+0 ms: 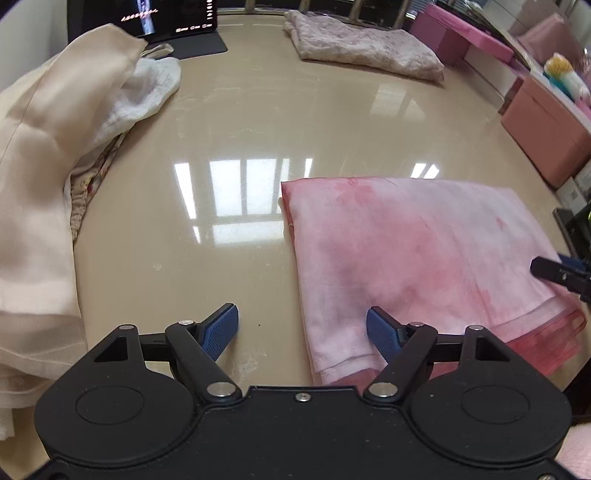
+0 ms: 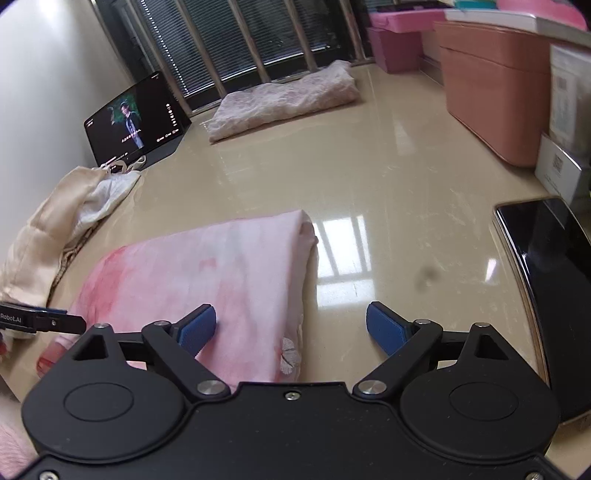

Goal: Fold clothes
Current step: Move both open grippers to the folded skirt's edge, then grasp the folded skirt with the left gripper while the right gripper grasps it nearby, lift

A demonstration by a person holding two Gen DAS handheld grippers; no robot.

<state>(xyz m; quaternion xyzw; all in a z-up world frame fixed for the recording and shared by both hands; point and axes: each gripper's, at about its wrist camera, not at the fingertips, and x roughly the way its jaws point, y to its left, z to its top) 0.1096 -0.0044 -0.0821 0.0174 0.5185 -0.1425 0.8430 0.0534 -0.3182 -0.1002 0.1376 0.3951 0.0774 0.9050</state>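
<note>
A folded pink tie-dye garment [image 1: 424, 251] lies flat on the glossy beige table [image 1: 240, 122]. My left gripper [image 1: 301, 321] hangs open over the garment's near left corner, its right pad above the cloth and its left pad above bare table. The right gripper [image 2: 291, 317] is open too and straddles the garment's [image 2: 207, 266] near right edge, left pad over cloth, right pad over table. Neither pair of pads presses on the fabric. Each gripper's tip shows in the other's view: the right gripper [image 1: 557, 271] and the left gripper [image 2: 48, 321].
A heap of cream and white clothes [image 1: 40, 147] covers the table's left side. A folded pale pink lace garment [image 1: 362, 44] lies at the far edge beside a lit tablet [image 1: 147, 18]. Pink storage boxes [image 2: 491, 92] and a dark phone [image 2: 546, 266] line the right side.
</note>
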